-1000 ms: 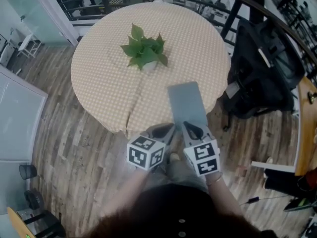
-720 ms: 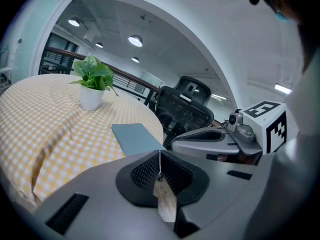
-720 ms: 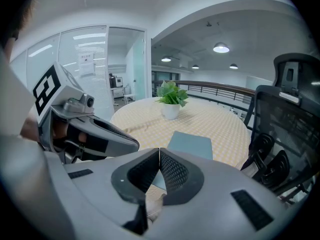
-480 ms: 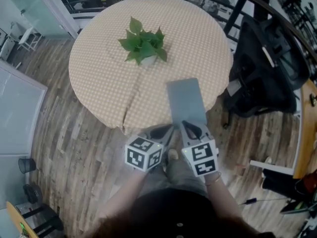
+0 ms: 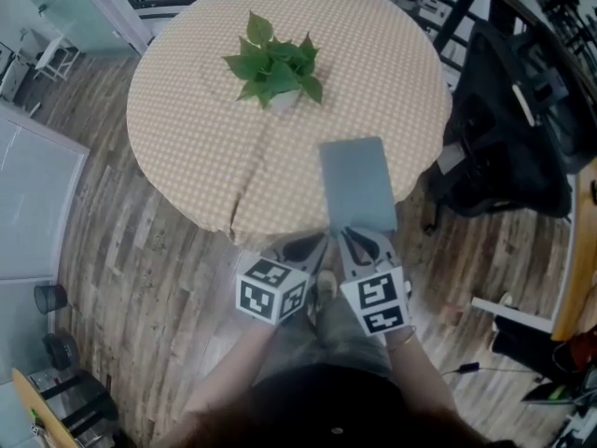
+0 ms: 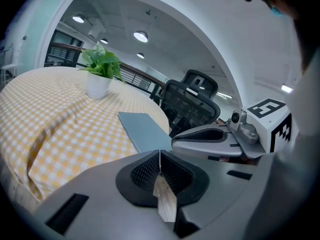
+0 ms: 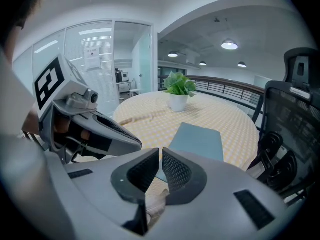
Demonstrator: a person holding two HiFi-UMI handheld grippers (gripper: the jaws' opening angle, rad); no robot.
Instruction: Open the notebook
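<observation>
Closed grey notebook point(image 5: 356, 185) lying flat at the near right edge of the checked tabletop point(image 5: 187, 119). Potted plant point(image 5: 275, 68) upright toward the tabletop's middle. Left tongs point(image 5: 315, 244) and right tongs point(image 5: 353, 239) side by side at the tabletop's near edge, each pair pressed together and gripping nothing. Black office chair point(image 5: 508, 119) just off the tabletop's right edge.

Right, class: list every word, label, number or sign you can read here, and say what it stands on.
No text here can be read.
Notice on the glass wall: too small to read.
Marker cubes: black-and-white patterns only, no letters.
Notebook cover: blank.
</observation>
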